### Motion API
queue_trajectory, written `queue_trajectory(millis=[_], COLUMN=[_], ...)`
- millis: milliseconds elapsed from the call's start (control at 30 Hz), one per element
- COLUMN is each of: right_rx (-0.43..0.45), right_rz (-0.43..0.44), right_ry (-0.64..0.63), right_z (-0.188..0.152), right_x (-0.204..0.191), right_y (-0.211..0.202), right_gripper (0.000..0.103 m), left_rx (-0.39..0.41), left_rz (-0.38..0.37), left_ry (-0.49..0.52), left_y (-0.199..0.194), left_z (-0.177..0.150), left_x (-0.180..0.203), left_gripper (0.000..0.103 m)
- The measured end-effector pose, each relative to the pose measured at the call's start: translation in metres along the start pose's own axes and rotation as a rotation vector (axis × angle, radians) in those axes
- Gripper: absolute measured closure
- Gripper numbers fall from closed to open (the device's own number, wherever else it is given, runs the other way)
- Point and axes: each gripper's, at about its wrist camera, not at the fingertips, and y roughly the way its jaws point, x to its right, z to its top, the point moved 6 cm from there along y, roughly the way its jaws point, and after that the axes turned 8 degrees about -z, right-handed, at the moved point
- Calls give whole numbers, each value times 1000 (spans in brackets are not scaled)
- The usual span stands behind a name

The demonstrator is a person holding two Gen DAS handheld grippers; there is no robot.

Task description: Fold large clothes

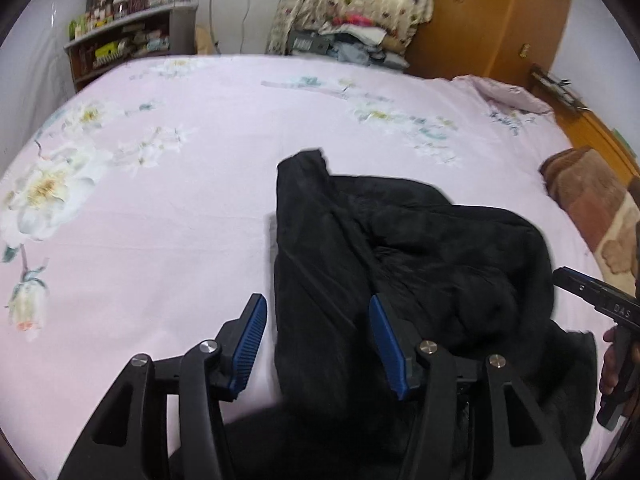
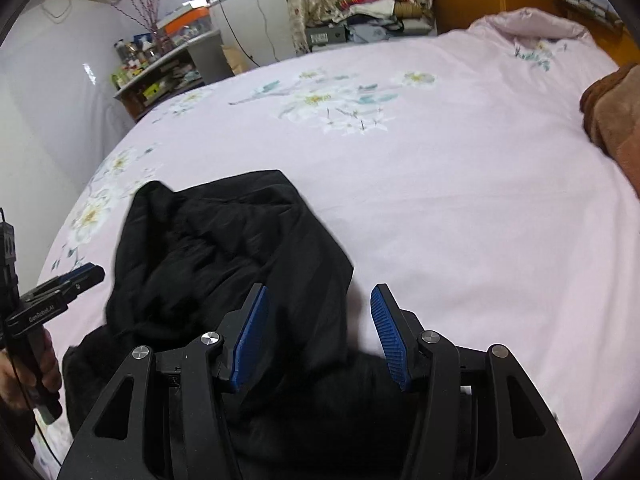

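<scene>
A large black garment (image 1: 420,240) (image 2: 224,248) lies crumpled on the pink floral bed sheet (image 1: 160,208) (image 2: 460,208), near the front edge. My left gripper (image 1: 317,300) hangs over the garment's left edge, open. The cloth runs under the gap and neither blue pad presses it. My right gripper (image 2: 320,288) is open over the garment's right edge in the same way. Each gripper shows in the other's view: the right gripper (image 1: 560,276) at the far right, the left gripper (image 2: 94,274) at the far left, each held by a hand (image 2: 44,364).
A brown patterned blanket (image 1: 592,204) (image 2: 616,120) lies at the bed's right side. A bunched pink duvet (image 2: 532,24) sits at the far right corner. Beyond the bed stand a cluttered shelf (image 1: 128,40), a pile of clothes (image 1: 352,40) and a wooden wardrobe (image 1: 492,16).
</scene>
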Motion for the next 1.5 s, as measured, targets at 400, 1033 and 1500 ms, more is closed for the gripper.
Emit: queue_trajectory(millis=[400, 1033, 1500], right_rx=[21, 125, -32], right_rz=[54, 123, 130], right_ry=[-37, -1, 48], right_z=[12, -100, -186], right_x=[-24, -25, -8], right_y=[0, -147, -141], right_gripper=[95, 97, 96], left_rx=[56, 220, 133], left_rz=[-65, -180, -114], left_ry=[76, 137, 40], left_y=[-12, -171, -178], left_z=[3, -85, -155], left_x=[26, 73, 43], left_gripper=[99, 99, 98])
